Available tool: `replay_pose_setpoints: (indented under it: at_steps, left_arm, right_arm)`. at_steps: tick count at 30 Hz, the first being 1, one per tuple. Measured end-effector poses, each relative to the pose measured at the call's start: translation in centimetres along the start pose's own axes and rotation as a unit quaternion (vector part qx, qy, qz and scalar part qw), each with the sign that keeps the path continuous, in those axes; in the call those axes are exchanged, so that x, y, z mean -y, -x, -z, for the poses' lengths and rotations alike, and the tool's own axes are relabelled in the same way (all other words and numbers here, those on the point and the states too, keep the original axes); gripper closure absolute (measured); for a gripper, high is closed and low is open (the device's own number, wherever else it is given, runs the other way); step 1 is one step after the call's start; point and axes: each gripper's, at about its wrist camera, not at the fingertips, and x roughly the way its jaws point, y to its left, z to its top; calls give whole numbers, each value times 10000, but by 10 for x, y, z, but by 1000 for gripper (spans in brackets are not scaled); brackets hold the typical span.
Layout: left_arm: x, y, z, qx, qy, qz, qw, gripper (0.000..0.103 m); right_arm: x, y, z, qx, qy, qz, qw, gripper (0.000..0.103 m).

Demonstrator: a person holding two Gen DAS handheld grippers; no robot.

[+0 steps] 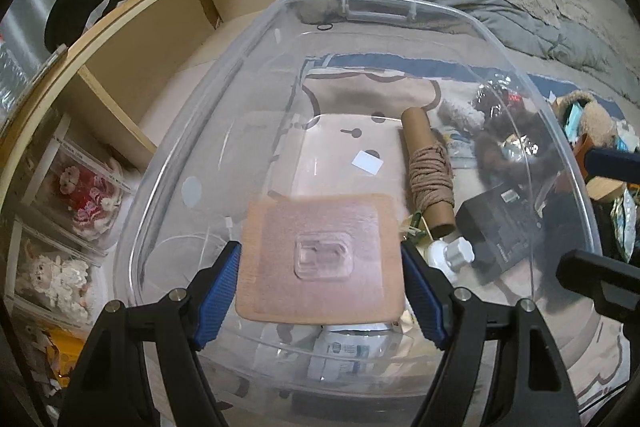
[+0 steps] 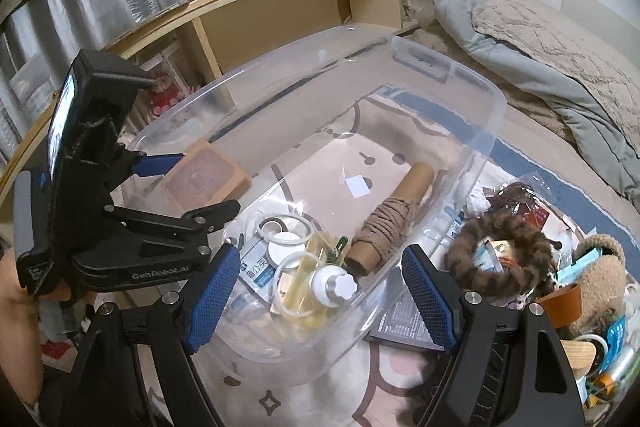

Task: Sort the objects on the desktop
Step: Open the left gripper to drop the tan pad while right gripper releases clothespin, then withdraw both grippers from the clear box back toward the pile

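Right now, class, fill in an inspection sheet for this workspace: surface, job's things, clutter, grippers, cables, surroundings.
Surface: patterned beige rug under everything.
Job's things: clear plastic storage bin holds a twine-wrapped cardboard tube and a white pump bottle; square tan adhesive hook pad held above the bin.
Clutter: furry brown striped ring in a pile right of the bin.
Grippers: left gripper shut on the pad; right gripper open, empty.
Cables: nothing seen.
Surroundings: wooden shelf, grey bedding.
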Motion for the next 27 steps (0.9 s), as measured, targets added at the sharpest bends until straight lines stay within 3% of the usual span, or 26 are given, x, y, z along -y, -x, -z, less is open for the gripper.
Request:
replay_pose_setpoints:
  at_steps: [6,27]
  left_arm:
    - [4,1,1,-11,-45,12,10000,16]
    - [7,21,2,264,84,49,9996,16]
  right_arm:
    - [-3,0,0,9,65,57,10000,20]
    - [-3,13,2,495,185,58,9986,20]
